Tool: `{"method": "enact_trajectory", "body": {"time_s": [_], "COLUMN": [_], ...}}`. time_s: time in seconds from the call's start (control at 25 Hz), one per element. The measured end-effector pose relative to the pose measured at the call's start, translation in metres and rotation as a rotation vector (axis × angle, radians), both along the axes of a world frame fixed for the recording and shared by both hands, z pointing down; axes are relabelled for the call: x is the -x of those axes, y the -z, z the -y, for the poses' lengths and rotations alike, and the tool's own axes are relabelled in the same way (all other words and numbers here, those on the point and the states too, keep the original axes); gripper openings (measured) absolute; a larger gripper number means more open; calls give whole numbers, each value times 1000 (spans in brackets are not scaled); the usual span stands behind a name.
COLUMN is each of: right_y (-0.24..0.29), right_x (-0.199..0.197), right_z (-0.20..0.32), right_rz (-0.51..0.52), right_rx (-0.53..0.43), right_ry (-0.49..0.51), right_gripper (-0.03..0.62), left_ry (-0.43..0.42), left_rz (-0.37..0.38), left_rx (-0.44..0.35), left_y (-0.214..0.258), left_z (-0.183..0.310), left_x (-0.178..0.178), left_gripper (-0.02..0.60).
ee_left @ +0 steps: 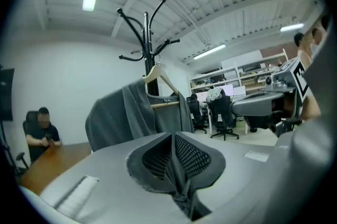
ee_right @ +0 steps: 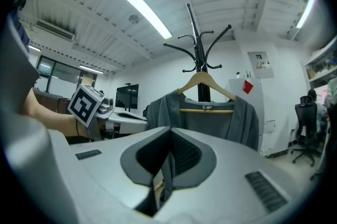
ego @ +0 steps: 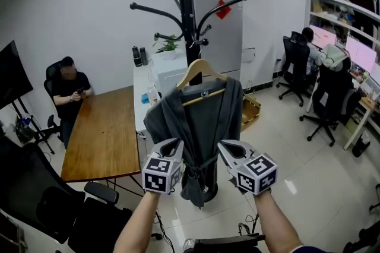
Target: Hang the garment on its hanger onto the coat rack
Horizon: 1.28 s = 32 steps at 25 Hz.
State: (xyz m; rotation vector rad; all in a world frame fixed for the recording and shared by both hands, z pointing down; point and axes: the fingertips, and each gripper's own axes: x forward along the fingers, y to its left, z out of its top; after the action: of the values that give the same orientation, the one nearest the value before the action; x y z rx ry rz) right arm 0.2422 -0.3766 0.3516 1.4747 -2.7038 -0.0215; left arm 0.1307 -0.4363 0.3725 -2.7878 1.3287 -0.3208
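Note:
A grey robe (ego: 202, 121) hangs on a wooden hanger (ego: 200, 70), whose hook sits at a lower prong of the black coat rack (ego: 189, 8). My left gripper (ego: 170, 148) and right gripper (ego: 227, 151) hover side by side in front of the robe's lower half, apart from the cloth. In the left gripper view the left gripper (ee_left: 174, 162) is shut with nothing in it, and the robe (ee_left: 137, 112) hangs beyond it. The right gripper (ee_right: 167, 162) is likewise shut and empty, facing the robe (ee_right: 210, 123) and hanger (ee_right: 205, 81).
A wooden table (ego: 104, 133) stands at the left with a seated person (ego: 70, 88) at its far end. Black office chairs (ego: 53, 204) are near my left side. A white cabinet (ego: 225, 38) is behind the rack. Desks and chairs (ego: 326, 91) fill the right.

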Motion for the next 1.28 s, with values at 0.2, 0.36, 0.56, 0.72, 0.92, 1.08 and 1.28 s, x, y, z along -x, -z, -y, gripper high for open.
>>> {"method": "enact_trajectory", "body": {"time_s": [0.2, 0.36, 0.56, 0.72, 0.92, 1.08, 1.28], "right_y": [-20, -21, -21, -19, -15, -12, -13], "right_x": [0, -1, -5, -6, -4, -2, 1], "right_z": [-6, -14, -20, -24, -26, -25, -25], "right_rz": [11, 17, 17, 15, 5, -8, -7], "right_rx": [39, 45, 39, 31, 23, 21, 16], "right_ry": [17, 28, 31, 38, 44, 51, 56], "right_gripper": [3, 2, 2, 2, 3, 3, 2], "left_ry": [-27, -49, -57, -65, -65, -63, -61], "left_rz": [-55, -71, -78, -84, -91, -90, -83], "left_rx": [85, 89, 99, 103, 102, 100, 101], "left_y": [-21, -16, -19, -21, -17, -12, -13], "left_z": [-26, -39, -49, -56, -58, -58, -59], "left_x": [-27, -42, -52, -58, -60, -59, -58], "left_gripper": [3, 3, 3, 3, 3, 3, 3]}}
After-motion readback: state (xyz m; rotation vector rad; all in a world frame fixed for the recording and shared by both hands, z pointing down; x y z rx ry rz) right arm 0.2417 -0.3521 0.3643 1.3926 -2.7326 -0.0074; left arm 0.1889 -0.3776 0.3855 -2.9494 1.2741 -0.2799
